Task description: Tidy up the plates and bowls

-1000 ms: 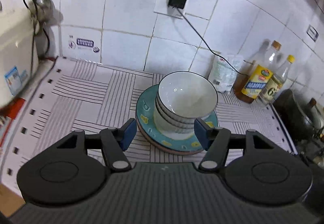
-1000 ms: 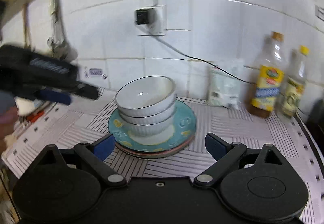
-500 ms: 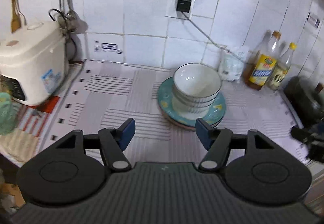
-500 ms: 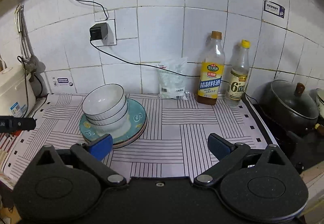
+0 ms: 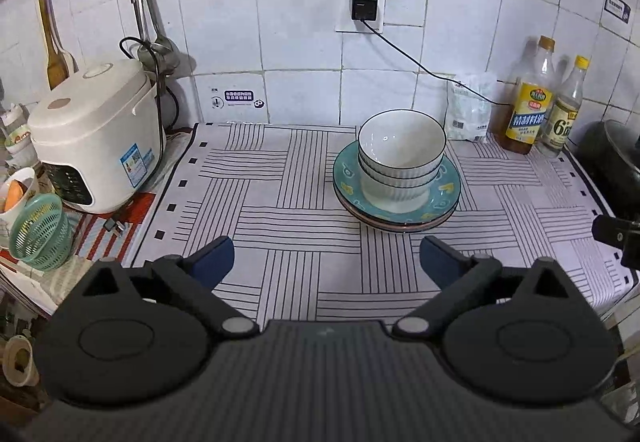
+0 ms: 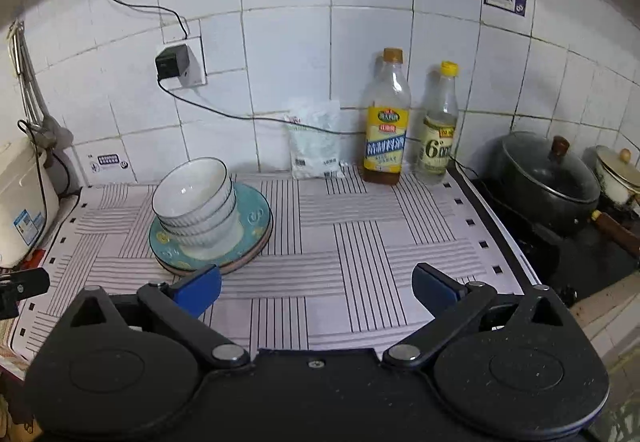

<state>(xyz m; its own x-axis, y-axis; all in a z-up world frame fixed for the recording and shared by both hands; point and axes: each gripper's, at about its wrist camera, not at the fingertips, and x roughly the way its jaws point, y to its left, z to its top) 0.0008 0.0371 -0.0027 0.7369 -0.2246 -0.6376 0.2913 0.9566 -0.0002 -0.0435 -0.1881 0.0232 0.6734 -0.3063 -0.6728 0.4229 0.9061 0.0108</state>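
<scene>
Bowls [image 5: 401, 158]: my stack of white ribbed bowls, nested one inside another, sits upright on the plates; I count about three.
Plates [image 5: 448, 198]: a teal patterned plate lies on top of at least one pinkish plate, stacked flat under the bowls, all on the striped mat [image 5: 280, 210].
Stack's place: toward the back of the mat, near the tiled wall, below and slightly right of the wall socket [image 5: 362, 6] as my left camera sees it.
My left gripper [image 5: 326, 258]: its jaws are opening, nearly as wide as they go, with only bare mat between the blue pads; the stack stands beyond them, apart from both pads.
My right gripper [image 6: 316, 288]: jaws spread wide and released, nothing between them; the stack is ahead and to the left of my left pad, not touching that I can see.
Right of the stack: a white bag [image 5: 469, 110] leans on the wall, then an oil bottle [image 5: 528, 110] and a clear bottle [image 5: 562, 118] just beside each other.
Further right of the stack: a dark lidded pot [image 6: 548, 178] stands off the mat.
Left of the stack: a white rice cooker [image 5: 96, 138] stands well apart, past the mat's edge, with a green basket [image 5: 40, 230] nearer me.
</scene>
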